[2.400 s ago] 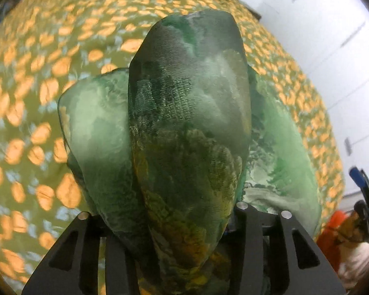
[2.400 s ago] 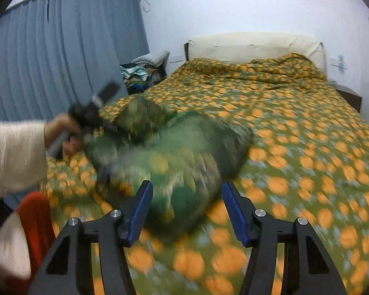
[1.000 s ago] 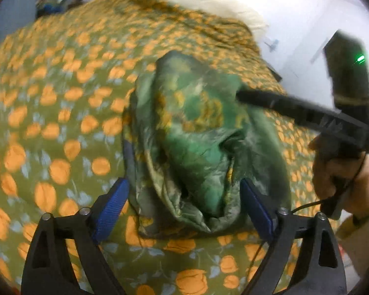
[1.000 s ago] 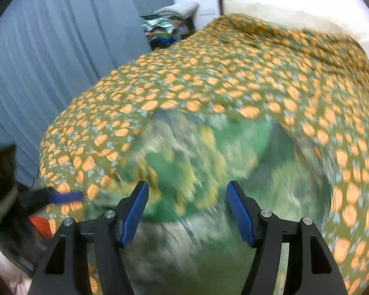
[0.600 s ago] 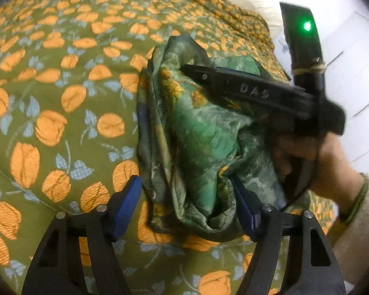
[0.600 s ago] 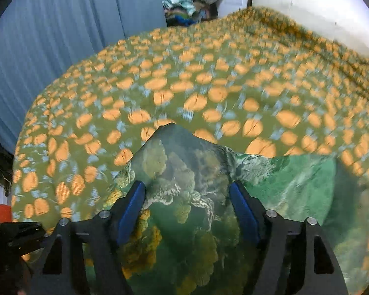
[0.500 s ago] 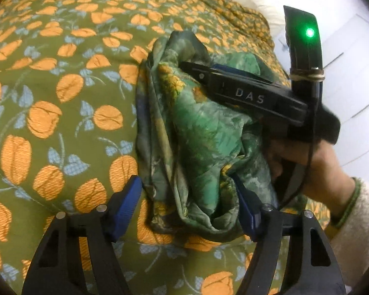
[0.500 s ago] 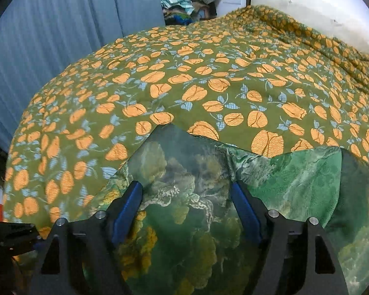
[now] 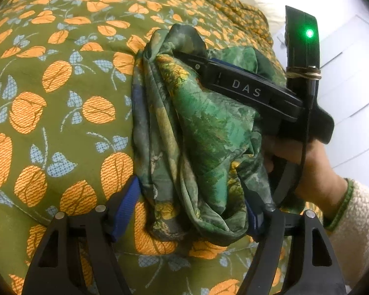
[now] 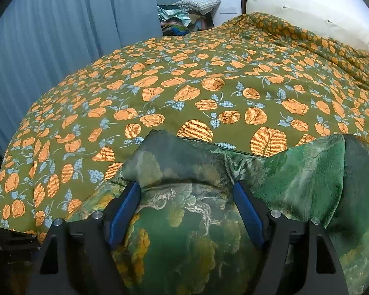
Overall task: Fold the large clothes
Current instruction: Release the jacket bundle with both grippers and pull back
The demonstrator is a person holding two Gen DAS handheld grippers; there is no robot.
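- The bed (image 10: 209,93) under its orange-flowered cover fills the room; the green garment (image 9: 204,135) sits bunched at its near edge.
- My left gripper (image 9: 192,209) and right gripper (image 10: 187,209) both gape wide around the cloth, pinching nothing.
- I judge this the sorting-out step; next I must find an edge and spread it flat.

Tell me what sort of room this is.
A bedroom, almost certainly. A bed covered by an orange-flowered green bedspread fills the view, a cream pillow lies at its head, and blue curtains hang alongside. The green garment lies bunched on the bedspread.

1 green garment (image 9: 204,132), 1 bedspread (image 9: 61,78), 2 grippers (image 9: 189,211).
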